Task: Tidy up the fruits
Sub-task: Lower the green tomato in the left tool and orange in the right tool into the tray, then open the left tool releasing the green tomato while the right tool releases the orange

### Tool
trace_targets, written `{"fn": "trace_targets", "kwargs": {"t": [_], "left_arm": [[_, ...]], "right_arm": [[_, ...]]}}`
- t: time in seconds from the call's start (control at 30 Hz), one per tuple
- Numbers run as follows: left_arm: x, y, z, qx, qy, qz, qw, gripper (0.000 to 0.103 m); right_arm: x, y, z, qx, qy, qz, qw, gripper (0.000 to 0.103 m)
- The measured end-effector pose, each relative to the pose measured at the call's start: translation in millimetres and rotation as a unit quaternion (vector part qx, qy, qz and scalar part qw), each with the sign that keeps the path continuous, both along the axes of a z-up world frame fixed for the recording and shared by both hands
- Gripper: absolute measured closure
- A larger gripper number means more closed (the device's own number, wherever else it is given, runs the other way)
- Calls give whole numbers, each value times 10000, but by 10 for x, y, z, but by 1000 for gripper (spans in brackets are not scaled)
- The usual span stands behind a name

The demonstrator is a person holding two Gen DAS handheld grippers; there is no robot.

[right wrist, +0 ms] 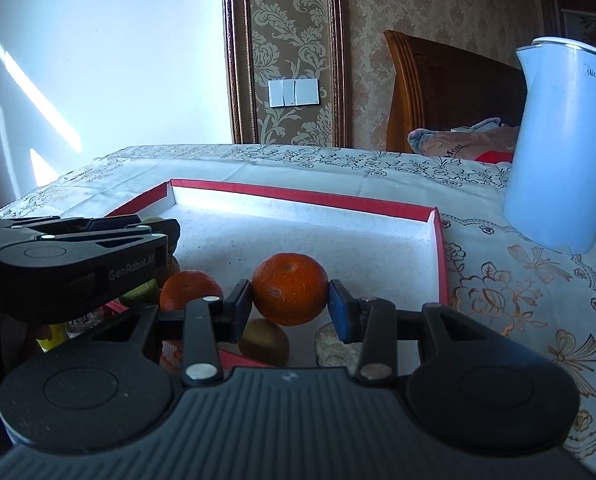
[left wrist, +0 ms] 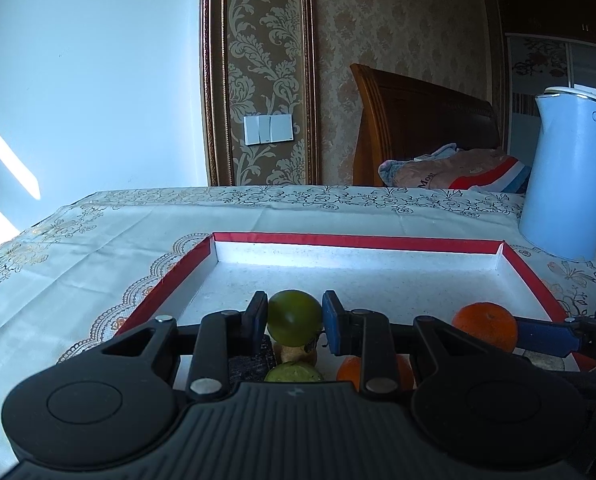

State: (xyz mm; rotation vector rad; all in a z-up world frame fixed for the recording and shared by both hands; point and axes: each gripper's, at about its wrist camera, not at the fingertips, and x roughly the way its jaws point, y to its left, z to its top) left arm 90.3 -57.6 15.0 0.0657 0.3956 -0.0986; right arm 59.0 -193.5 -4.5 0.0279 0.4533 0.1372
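Note:
My left gripper (left wrist: 294,322) is shut on a green fruit (left wrist: 294,317) and holds it above the near part of a red-rimmed white tray (left wrist: 353,241). My right gripper (right wrist: 290,307) is shut on an orange (right wrist: 290,289) over the same tray (right wrist: 298,197); that orange also shows at the right of the left wrist view (left wrist: 485,326). Below the grippers lie another green fruit (left wrist: 294,373), a second orange (left wrist: 349,370) (right wrist: 190,289) and a brownish kiwi (right wrist: 264,341). The left gripper's body (right wrist: 78,256) shows at the left of the right wrist view.
A pale blue electric kettle (left wrist: 569,176) (right wrist: 557,148) stands on the lace tablecloth (left wrist: 98,248) to the right of the tray. A wooden headboard (left wrist: 417,120) and bedding lie beyond the table. The table's left edge meets a white wall.

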Motion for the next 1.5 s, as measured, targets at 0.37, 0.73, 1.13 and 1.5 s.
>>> {"fn": "trace_targets", "kwargs": {"t": [0.37,0.73,1.13,1.5], "left_arm": [[-23,-60,-23,76,-48,-97,9999,75],[-47,-94,-50,135,-104,-76,9998,74],[-11,-38,-78,-51,129,23,9999,61],[-74,-24,-41,-70,-10,139,9999,35]], "right_arm": [[-45,95,-6,-103,-51,147,9998,63],[-56,122,-27,-210,-109,125,9996,63],[-62,118,-31,-222,-148,123,9996,63],[-104,74,-16,-165,-286,13,9995,58]]}}
